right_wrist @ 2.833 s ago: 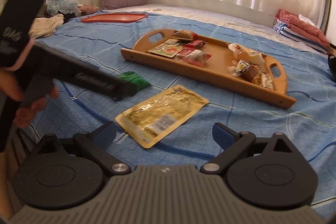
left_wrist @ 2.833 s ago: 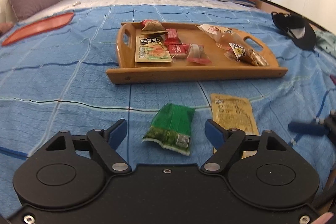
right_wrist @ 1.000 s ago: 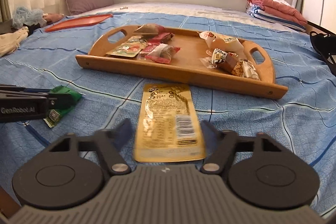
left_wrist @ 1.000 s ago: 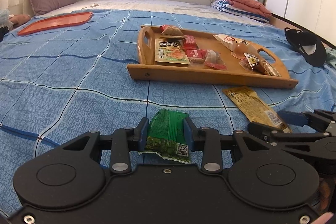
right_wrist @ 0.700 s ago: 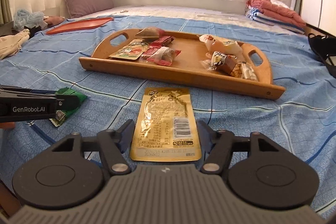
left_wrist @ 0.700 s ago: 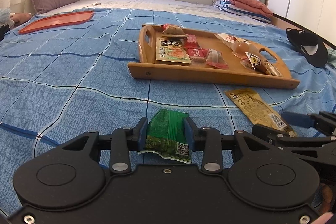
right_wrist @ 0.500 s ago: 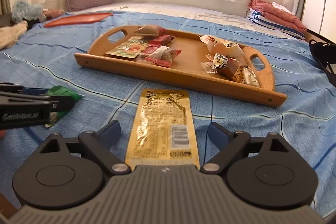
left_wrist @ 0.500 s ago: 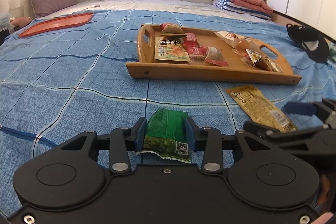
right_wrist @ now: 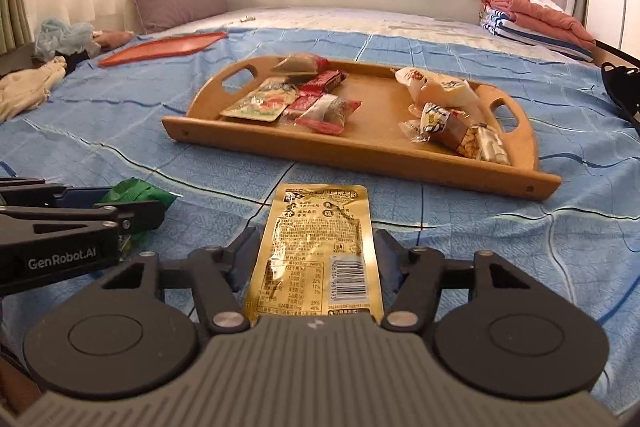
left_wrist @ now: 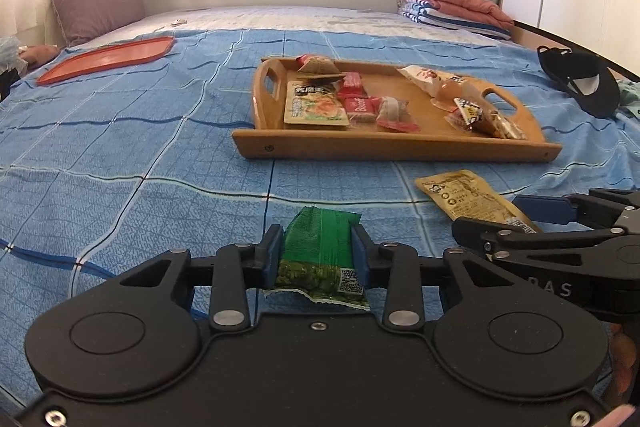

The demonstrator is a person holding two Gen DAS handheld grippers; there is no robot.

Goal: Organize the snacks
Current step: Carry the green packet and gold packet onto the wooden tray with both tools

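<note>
The left gripper (left_wrist: 317, 255) is closing on a green snack packet (left_wrist: 322, 254), with its blue pads pressed against both sides of the packet, which lies on the blue bedspread (left_wrist: 120, 155) a little short of the wooden tray (left_wrist: 396, 149). The right gripper (right_wrist: 316, 259) is also closing, its jaws drawn in against the long edges of a flat gold pouch (right_wrist: 318, 247) that rests on the bedspread and points toward the tray. The tray already holds two loose groups of wrapped snacks, one toward its left handle and one toward its right. The main risk seems to be the gold pouch: it is thin, slick and wide, so a squeeze across its edges may only buckle it, and it could slide out or fold as it is lifted. The green packet is soft and crinkled and is gripped near its torn lower end, so it may sag or twist free on the way. The two grippers sit just beside each other, and lifting both together could make them knock. A low carry could also catch the tray's near wall and shove the tray along the soft bed.
</note>
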